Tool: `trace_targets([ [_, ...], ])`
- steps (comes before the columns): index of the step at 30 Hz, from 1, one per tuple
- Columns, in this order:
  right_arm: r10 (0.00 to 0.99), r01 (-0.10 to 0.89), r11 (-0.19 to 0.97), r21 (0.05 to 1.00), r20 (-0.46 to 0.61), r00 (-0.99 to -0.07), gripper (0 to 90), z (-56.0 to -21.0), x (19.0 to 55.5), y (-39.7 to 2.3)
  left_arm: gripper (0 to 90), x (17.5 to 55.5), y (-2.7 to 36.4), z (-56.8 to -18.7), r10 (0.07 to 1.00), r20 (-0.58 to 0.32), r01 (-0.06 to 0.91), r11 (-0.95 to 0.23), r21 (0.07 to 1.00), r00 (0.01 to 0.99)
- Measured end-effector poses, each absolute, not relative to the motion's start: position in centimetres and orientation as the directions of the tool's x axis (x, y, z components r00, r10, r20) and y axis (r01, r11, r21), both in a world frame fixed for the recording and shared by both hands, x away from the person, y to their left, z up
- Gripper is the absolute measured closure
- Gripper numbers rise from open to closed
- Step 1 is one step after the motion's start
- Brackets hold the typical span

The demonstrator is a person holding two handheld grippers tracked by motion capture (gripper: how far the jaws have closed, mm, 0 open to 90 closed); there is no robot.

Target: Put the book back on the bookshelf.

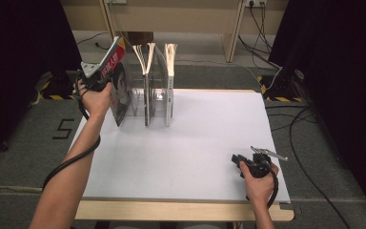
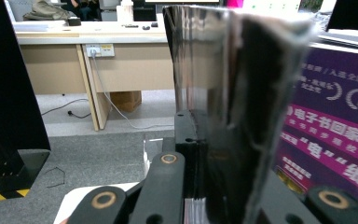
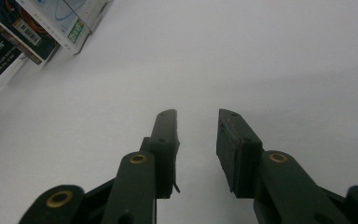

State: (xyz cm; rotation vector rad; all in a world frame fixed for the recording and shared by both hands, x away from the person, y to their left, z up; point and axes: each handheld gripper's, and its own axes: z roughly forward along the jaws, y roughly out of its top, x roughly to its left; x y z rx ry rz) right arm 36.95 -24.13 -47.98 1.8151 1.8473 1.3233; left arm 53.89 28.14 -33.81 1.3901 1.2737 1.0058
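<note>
The left claw [image 1: 106,78] is clamped on a glossy black-covered magazine with a red-and-white title band [image 1: 119,86], which it holds tilted at the left end of a clear acrylic divider rack [image 1: 156,98] at the far side of the white surface [image 1: 181,148]. The magazine's lower edge is near the surface beside the rack's leftmost slot, but its top leans away to the left, so it is not yet seated upright. Two other thin books [image 1: 148,83] already stand in the rack, their pages fanning open at the top (whether each sits fully in its slot is hard to tell). Judging from this, the filing is well along: what remains is to bring the magazine upright, slide it into its slot and let go. The right claw [image 1: 237,159] rests low on the surface, well apart from the rack, its jaws apart with nothing between them.
</note>
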Motion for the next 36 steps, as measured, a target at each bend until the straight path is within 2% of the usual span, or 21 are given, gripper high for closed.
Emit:
trace_targets([
  [17,0.884,0.68,-0.18,0.711,0.42,-0.205,67.6,-48.1,37.0,-23.9,83.0,53.1,30.0,-35.6,0.995,0.02,0.152,-0.035,0.988,0.096],
  [25,0.885,0.683,-0.18,0.708,0.42,-0.202,67.4,-48.1,37.0,-23.9,79.7,53.2,30.3,-35.6,0.995,0.005,0.162,-0.021,0.987,0.1],
  [36,0.887,0.681,-0.171,0.712,0.412,-0.209,67.1,-48.2,37.0,-23.8,72.4,53.2,30.6,-36.0,0.992,-0.073,0.189,0.052,0.981,0.107],
])
